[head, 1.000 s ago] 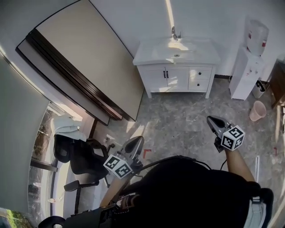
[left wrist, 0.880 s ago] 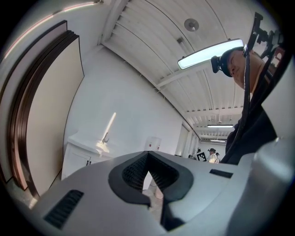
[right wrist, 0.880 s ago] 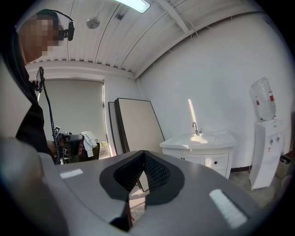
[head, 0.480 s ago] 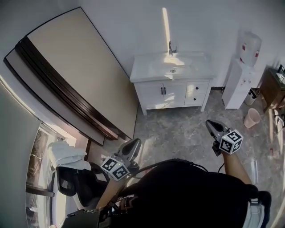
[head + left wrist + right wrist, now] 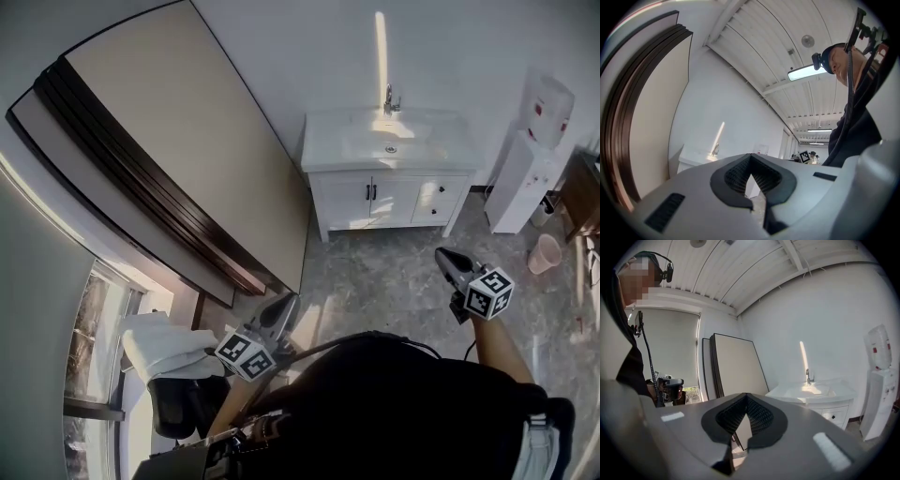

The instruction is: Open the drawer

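Left gripper [image 5: 284,306] and right gripper [image 5: 446,256] low in the frame, jaws together, empty, white vanity [image 5: 349,199] upper right of centre, drawers [image 5: 437,190] shut

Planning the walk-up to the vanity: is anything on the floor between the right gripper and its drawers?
Nothing visible does. The floor between the right gripper and the drawers is bare. The water dispenser and pink bin stand off to the right, and the leaning panels to the left.
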